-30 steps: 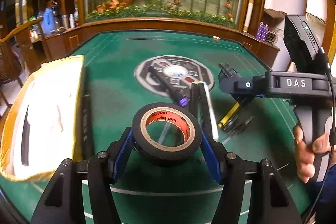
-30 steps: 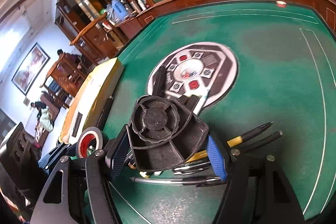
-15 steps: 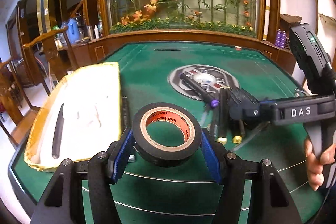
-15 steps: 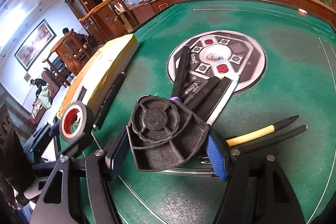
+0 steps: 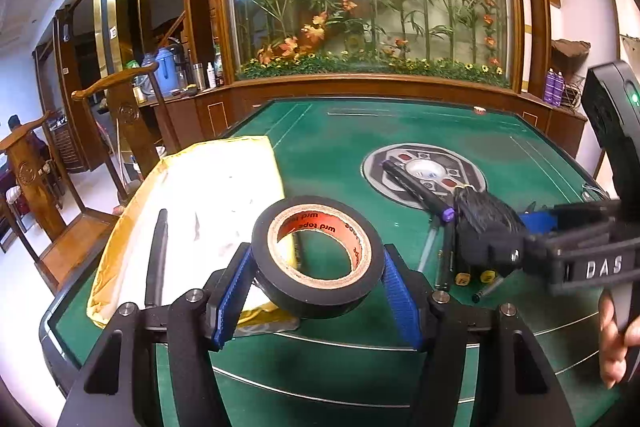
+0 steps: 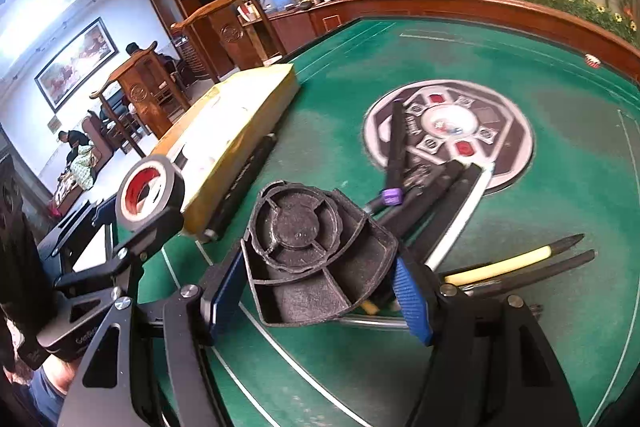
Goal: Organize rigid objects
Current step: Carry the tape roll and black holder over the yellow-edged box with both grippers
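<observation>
My left gripper (image 5: 316,291) is shut on a roll of black tape (image 5: 318,257) with a red core, held above the near edge of the green table (image 5: 340,147). The tape roll (image 6: 150,193) also shows at the left of the right wrist view. My right gripper (image 6: 320,293) is shut on a black plastic part (image 6: 316,251) with a round ribbed cap; it hangs over a pile of pens (image 6: 516,265). The same black part (image 5: 486,231) appears at the right of the left wrist view, over the pens (image 5: 444,247).
A yellow-edged tray (image 5: 200,203) with a white lining lies on the table's left side, a dark pen (image 5: 156,255) inside it. A round control panel (image 6: 448,131) sits mid-table. Wooden chairs (image 5: 120,131) stand off the left edge. A person's hand (image 5: 616,343) grips the right handle.
Both grippers have swung left with their loads. In the left wrist view the yellow tray has come closer to centre, and the tape now hangs over its near corner.
</observation>
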{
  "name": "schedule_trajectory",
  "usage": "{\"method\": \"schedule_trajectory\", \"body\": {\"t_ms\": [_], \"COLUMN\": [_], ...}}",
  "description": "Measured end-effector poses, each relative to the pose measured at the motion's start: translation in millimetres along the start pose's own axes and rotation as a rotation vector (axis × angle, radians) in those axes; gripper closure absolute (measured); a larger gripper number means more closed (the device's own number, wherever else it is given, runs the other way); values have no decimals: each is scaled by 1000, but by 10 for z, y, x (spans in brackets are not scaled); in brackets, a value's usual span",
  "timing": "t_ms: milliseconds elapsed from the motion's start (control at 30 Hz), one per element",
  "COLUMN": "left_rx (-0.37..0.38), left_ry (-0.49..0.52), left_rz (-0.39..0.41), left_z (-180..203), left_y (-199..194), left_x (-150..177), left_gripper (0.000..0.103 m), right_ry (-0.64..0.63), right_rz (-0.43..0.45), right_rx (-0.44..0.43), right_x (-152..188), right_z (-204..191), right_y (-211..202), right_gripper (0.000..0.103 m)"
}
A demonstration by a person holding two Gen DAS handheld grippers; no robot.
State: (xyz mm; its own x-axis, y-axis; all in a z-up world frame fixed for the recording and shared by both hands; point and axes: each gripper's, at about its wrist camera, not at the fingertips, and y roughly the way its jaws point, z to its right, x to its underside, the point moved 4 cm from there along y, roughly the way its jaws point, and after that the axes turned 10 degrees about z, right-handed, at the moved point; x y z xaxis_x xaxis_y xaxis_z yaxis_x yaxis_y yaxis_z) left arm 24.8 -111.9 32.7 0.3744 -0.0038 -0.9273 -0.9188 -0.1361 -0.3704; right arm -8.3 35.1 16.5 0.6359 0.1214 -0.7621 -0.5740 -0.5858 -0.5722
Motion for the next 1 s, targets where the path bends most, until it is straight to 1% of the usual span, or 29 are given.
{"method": "schedule_trajectory", "body": {"t_ms": [267, 467, 567, 633, 733, 833, 900, 1000], "left_rx": [-14, -31, -35, -42, -64, -71, -64, -63], "left_ry": [-21, -44, -86, -132, -175, -226, -248, -263], "left_rz": [22, 30, 33, 26, 22, -4, -29, -58], "left_z": [-163, -346, -529, -718, -936, -1133, -1196, -1250], "left_y": [-93, -131, -151, -149, -127, -32, 56, 163], "left_x": [-46, -83, -111, -119, -103, -64, -15, 60], "left_gripper": [36, 36, 36, 36, 36, 36, 36, 36], "right_ry": [5, 12, 5, -4, -24, -38, -52, -60], "right_rz": [-15, -20, -18, -16, -16, -14, -20, -44], "right_rx": [-23, -47, -65, -84, -116, -138, -149, -142], "right_x": [53, 16, -54, -112, -210, -340, -439, -537], "right_z": [-169, -318, -447, -561, -744, -908, -1039, -1153], "right_y": [47, 102, 140, 164, 221, 300, 402, 606], "right_gripper": [36, 36, 36, 36, 36, 35, 35, 35]}}
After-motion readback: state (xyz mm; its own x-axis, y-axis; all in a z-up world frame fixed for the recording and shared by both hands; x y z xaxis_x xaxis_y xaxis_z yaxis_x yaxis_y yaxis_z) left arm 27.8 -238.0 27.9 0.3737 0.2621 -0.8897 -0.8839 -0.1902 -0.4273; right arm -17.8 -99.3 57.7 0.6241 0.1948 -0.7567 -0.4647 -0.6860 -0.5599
